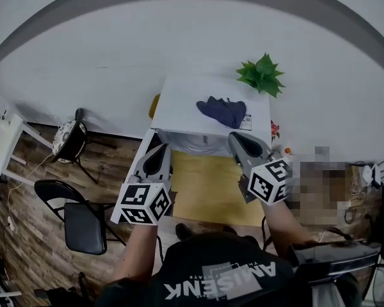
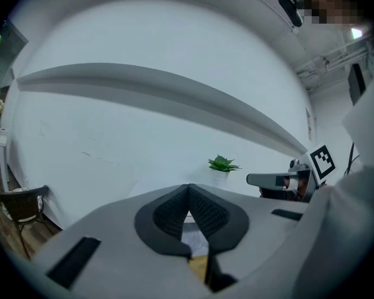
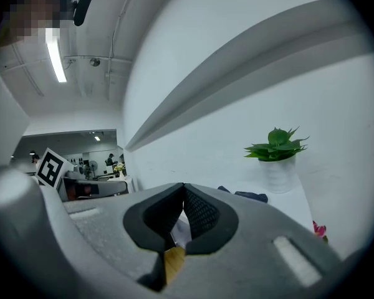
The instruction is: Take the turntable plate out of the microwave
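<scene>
A white microwave (image 1: 208,104) stands at the far end of a wooden table (image 1: 208,187), against the wall. In its front opening shows a pale grey round shape (image 1: 197,144) that looks like the turntable plate, though most of it is hidden. My left gripper (image 1: 161,148) and right gripper (image 1: 235,137) hover level over the table, both pointing at the microwave's front and a little short of it. Seen from the left gripper view, the left gripper (image 2: 188,187) is shut with nothing in it. The right gripper (image 3: 184,187) is likewise shut and holds nothing.
On the microwave top lie a dark blue cloth (image 1: 223,111) and a potted green plant (image 1: 262,74). A pink flower (image 1: 274,130) sits to its right. Two black chairs (image 1: 83,222) (image 1: 70,139) and a white side table (image 1: 3,139) stand left on the wood floor.
</scene>
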`<state>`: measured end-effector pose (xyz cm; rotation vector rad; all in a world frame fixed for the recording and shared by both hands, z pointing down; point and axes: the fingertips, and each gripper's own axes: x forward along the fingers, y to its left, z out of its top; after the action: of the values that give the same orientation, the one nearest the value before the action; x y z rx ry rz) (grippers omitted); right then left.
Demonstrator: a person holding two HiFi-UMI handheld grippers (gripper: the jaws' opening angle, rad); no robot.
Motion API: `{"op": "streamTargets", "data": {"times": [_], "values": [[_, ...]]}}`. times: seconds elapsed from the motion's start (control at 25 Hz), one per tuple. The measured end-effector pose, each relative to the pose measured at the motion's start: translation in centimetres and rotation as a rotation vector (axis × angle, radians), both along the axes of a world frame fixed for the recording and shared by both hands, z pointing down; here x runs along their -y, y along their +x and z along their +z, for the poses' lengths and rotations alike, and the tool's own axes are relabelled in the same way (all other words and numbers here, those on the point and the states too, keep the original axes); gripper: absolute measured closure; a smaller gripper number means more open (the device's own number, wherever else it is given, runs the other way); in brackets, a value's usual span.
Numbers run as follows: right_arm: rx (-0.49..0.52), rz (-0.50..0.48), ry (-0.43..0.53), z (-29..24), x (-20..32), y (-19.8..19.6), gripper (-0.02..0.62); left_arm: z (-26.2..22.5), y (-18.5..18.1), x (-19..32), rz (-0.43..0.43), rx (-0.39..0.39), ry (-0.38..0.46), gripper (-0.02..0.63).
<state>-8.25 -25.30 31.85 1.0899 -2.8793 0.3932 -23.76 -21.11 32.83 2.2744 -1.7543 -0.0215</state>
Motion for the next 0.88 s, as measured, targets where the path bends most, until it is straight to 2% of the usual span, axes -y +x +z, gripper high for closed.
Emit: {"op": "streamTargets", "data": {"times": [0.16, 0.44, 0.6, 0.88], "values": [[-0.021, 0.039, -0.006, 0.7, -0.2, -0.9, 0.591, 0.9, -0.8, 0.6, 0.023, -0.029, -0.028, 0.604], [-0.002, 0.095, -0.101, 4.2, 0.0, -1.8, 0.572, 4.2, -1.0, 1.4, 0.088, -0.054, -0.096, 0.603], [0.016, 0.091, -0.164, 6.4, 0.1, -1.8, 0.572, 6.7, 0.1, 1.7, 0.151, -0.081, -0.182, 0.604], [0.031, 0.084, -0.276, 10.7, 1.3, -0.6, 0.568, 10.2, 1.4, 2.2, 0.142, -0.133, -0.242, 0.603]]}}
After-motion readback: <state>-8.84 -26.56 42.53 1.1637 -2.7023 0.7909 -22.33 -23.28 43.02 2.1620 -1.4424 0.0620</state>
